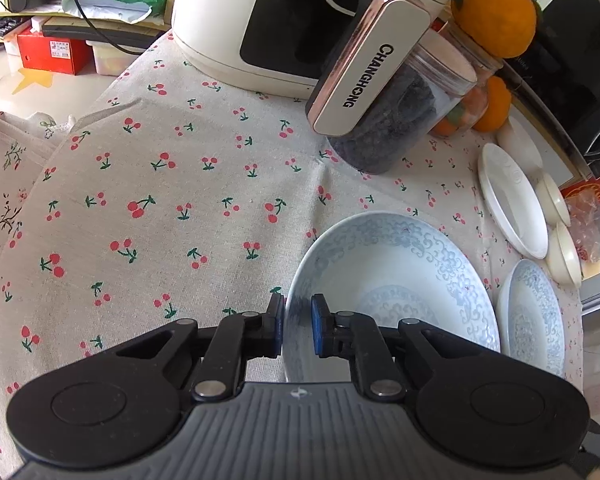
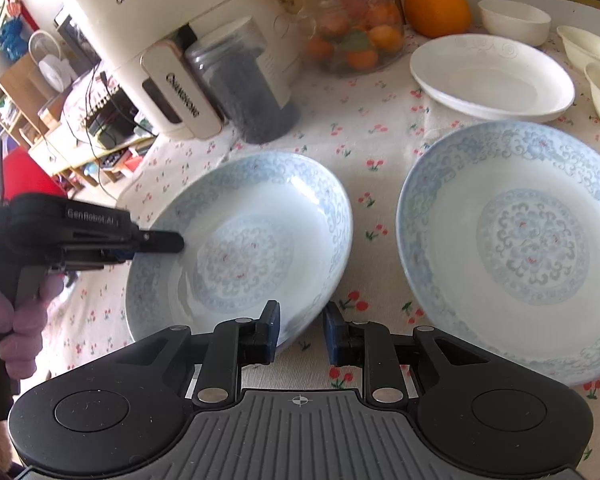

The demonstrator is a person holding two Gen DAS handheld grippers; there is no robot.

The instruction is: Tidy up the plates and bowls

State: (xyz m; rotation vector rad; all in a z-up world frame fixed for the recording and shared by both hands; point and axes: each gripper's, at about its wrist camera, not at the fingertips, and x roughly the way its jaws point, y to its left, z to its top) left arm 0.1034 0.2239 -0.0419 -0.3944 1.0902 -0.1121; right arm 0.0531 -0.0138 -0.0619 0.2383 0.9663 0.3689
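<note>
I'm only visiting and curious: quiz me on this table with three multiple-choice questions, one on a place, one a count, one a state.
1. The dark-filled jar stands: A beside the cream appliance; B on a plate; C on the floor.
2. How many blue plates? A one; B two; C four.
3. Fingers of the left tool: A hold an orange; B pinch a blue plate's rim; C hang open over cloth.
1A, it stands by the appliance's handle; 2B, two lie side by side; 3B, the rim sits between the fingers.

Black left gripper [image 2: 156,242], white "GenRobot.AI" lettering; blue-padded jaws, silver pivot screws.
</note>
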